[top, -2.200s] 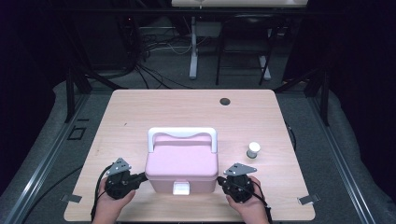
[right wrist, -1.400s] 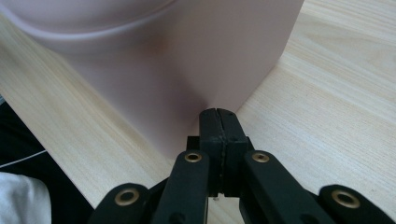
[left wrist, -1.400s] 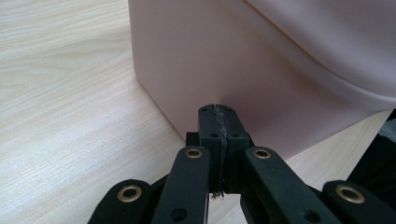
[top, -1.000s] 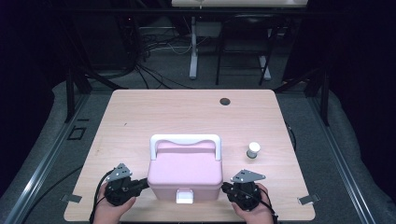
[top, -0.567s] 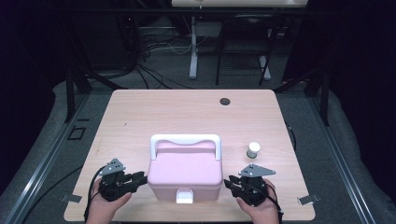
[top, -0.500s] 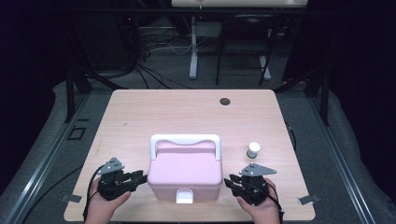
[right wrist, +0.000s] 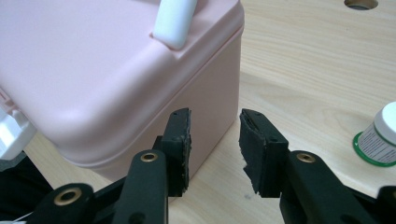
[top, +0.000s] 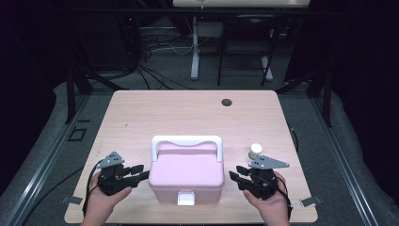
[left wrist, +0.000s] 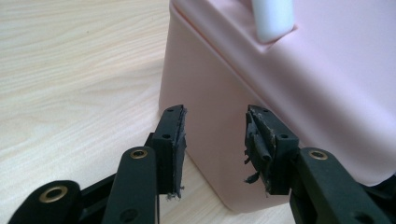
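From the high view, a pink box [top: 187, 175] with a white handle [top: 186, 142] and a white front latch [top: 186, 198] sits near the front edge of the worktop [top: 188, 113], flanked by the left tongs [top: 139, 172] and the right tongs [top: 235, 172], each held in a hand just off one side wall; a small white-capped bottle [top: 255, 151] stands just beyond the right hand. In the left gripper view, the left tongs [left wrist: 215, 135] are spread, having just been opening, with nothing pinched and the box wall [left wrist: 205, 84] right ahead of the tips. In the right gripper view, the right tongs [right wrist: 214, 140] are likewise parted after opening, nothing between them, the box corner [right wrist: 219, 79] beside the inner jaw and the bottle [right wrist: 380, 135] off to the side. It looks like the release after setting the box in place. The next move probably calls for backing both hands clear of the walls, then turning to the latch or handle.
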{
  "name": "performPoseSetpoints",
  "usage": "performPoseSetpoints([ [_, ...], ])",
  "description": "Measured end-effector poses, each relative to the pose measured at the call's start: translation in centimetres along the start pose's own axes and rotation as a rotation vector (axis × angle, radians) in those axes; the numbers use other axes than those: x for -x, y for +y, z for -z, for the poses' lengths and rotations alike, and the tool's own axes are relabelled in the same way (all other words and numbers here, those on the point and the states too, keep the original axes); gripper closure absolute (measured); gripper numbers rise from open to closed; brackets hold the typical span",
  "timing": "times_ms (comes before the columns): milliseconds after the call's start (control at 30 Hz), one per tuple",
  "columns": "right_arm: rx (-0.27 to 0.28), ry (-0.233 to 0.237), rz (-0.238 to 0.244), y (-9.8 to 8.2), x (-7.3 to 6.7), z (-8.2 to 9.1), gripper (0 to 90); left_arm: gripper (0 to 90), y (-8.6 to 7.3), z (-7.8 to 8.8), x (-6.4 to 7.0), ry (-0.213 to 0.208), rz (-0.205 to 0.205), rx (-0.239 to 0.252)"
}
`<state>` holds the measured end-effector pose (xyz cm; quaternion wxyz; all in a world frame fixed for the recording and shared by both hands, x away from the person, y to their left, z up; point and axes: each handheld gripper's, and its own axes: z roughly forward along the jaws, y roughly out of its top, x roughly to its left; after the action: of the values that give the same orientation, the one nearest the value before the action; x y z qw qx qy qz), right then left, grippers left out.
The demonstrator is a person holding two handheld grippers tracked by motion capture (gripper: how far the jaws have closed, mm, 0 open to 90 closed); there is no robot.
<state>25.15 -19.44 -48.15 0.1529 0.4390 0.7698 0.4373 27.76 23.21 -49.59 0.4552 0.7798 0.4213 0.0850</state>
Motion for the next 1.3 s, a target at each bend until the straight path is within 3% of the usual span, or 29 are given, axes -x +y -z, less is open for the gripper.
performPoseSetpoints([
  [233,0.027,0.006,0.008,1.3,0.0,0.6,59.5,58.9,1.0,0.5,-0.1,0.01,-0.013,-0.005],
  [267,0.027,0.024,-0.012,1.6,0.1,0.6,56.5,58.5,1.2,0.7,-0.1,0.003,-0.017,0.0],
  [367,0.022,0.02,-0.01,1.9,0.1,0.7,56.0,55.0,1.4,0.9,0.0,-0.016,-0.02,0.004],
  [500,0.034,0.025,0.002,2.4,0.0,0.8,55.5,51.0,1.8,1.1,0.3,-0.003,-0.029,0.016],
  [667,0.042,0.034,0.016,2.8,-0.3,1.1,54.7,50.1,2.2,1.4,0.6,-0.029,-0.035,0.032],
  [900,0.058,0.065,0.015,3.5,-0.7,1.1,56.2,60.3,3.2,1.8,0.8,-0.055,-0.06,0.054],
  [1300,0.064,0.085,0.028,5.3,-1.4,-0.2,56.5,64.5,5.3,1.1,1.2,-0.067,-0.059,0.075],
])
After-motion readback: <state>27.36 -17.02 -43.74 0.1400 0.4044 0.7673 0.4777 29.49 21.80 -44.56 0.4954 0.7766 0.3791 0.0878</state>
